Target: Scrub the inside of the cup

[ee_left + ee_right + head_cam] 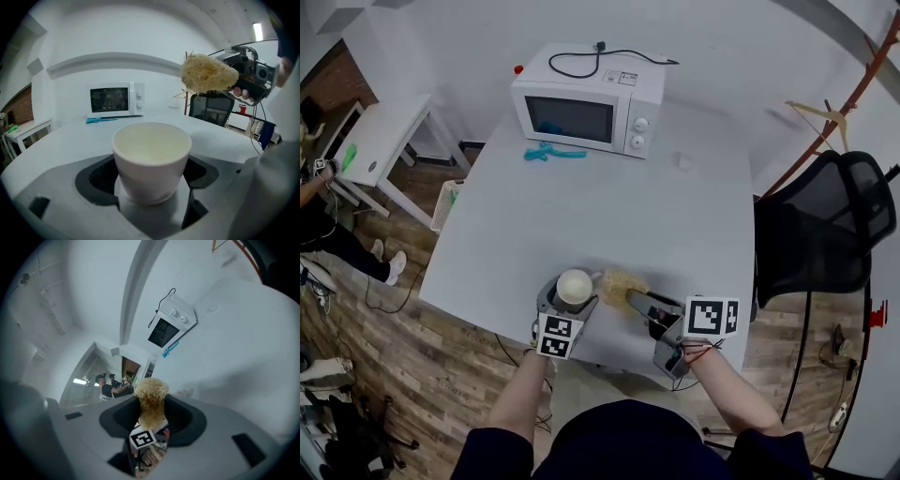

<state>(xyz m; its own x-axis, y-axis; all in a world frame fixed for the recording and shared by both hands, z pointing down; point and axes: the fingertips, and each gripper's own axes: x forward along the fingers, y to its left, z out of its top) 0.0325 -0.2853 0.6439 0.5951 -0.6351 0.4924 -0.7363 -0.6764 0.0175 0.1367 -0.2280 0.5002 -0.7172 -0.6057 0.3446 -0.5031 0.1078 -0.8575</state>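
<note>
While left claw [573, 294] clamps cup [575, 286] near table [609, 220] edge, right claw [634, 299] grips loofah [622, 282] beside rim, microwave [581, 114] well apart

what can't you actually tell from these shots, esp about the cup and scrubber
- Base of the cup: left gripper view, hidden behind its own wall inside the left claw.
- Dirt inside the cup: too small in the head view, washed out in the left gripper view.
- Teal item by the microwave: too small in every view to identify.
- Lower end of the scrubber: right gripper view, buried in the right claw.
</note>
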